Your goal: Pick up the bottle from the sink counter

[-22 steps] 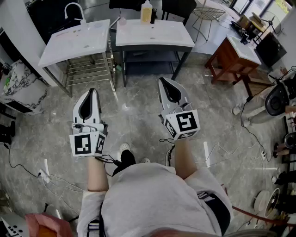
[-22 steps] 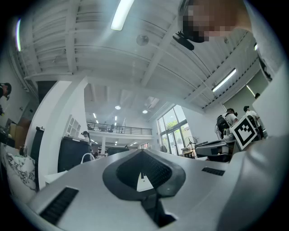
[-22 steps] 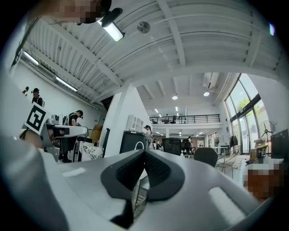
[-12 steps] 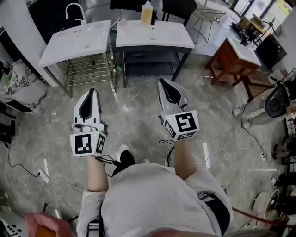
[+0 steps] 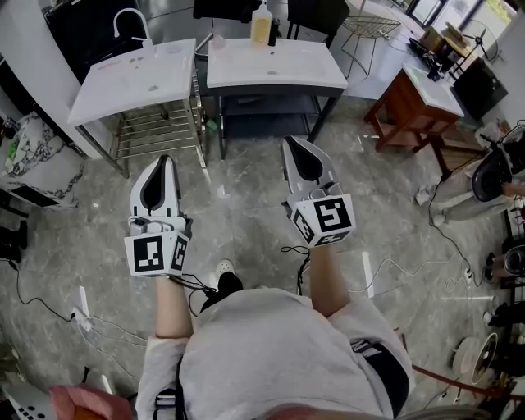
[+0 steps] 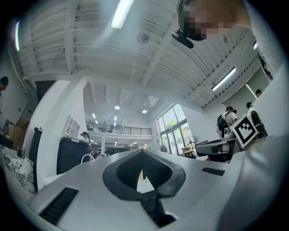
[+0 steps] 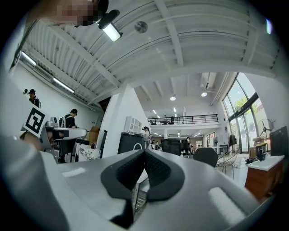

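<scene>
Approach stage, nothing gripped.
Your left gripper (image 5: 163, 162) and right gripper (image 5: 293, 143) hang over the floor, jaws together and empty. The bottle (image 5: 260, 22) stands well ahead, at the counter's (image 5: 275, 67) back edge. Step closer, then open one gripper.

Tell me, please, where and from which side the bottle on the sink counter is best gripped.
Probably its yellowish body, mid-height, coming level from the front across the counter. The bottle stands upright at the back edge, its white top is narrower, and nothing stands in front of it. The right gripper is shut and must open first.
</scene>
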The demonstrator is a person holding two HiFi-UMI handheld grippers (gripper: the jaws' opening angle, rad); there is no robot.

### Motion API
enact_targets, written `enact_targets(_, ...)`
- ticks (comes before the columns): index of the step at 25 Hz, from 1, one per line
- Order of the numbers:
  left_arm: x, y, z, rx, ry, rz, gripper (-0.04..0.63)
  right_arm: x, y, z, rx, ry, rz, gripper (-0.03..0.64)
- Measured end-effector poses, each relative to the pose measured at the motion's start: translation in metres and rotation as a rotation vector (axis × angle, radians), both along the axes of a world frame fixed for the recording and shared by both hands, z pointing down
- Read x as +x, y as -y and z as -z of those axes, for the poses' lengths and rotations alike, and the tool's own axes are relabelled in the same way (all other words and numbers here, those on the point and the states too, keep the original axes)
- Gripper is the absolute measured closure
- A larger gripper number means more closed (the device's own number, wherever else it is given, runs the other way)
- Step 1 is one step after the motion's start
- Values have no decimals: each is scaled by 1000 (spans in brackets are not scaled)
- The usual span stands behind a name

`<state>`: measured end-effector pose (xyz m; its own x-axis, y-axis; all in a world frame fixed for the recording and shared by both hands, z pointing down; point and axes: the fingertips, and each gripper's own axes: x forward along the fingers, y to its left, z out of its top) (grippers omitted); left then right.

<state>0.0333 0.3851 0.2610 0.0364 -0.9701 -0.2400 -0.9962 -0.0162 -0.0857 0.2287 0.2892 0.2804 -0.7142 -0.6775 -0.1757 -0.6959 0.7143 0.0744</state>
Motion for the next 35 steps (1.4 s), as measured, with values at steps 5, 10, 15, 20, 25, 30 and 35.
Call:
enact_targets(5, -24, 19, 2, 5, -9, -15, 588, -22, 16, 1, -1, -4, -14, 606)
enact_targets(10, -53, 42, 5, 8, -10, -39, 588, -50, 34, 2, -4, -8, -39, 606)
enact_targets(15, -83, 61, 4, 8, -5, -51, 588, -76, 50, 0, -4, -7, -65, 606)
enact_targets(20, -103, 73, -3, -2, -7, -69, 588, -92, 59, -6, -7, -11, -94, 606)
enact_targets(25, -113, 90, -8, -8, -16, -85, 588, -101, 74, -9, -18, -16, -110, 606)
enact_targets(30, -121, 117, -11, -10, -17, -88, 588, -109, 104, -8, -10, -16, -111, 606)
enact_targets(35, -131, 157, -10, -8, -17, -68, 588, -118, 149, -10, -11, -12, -96, 606)
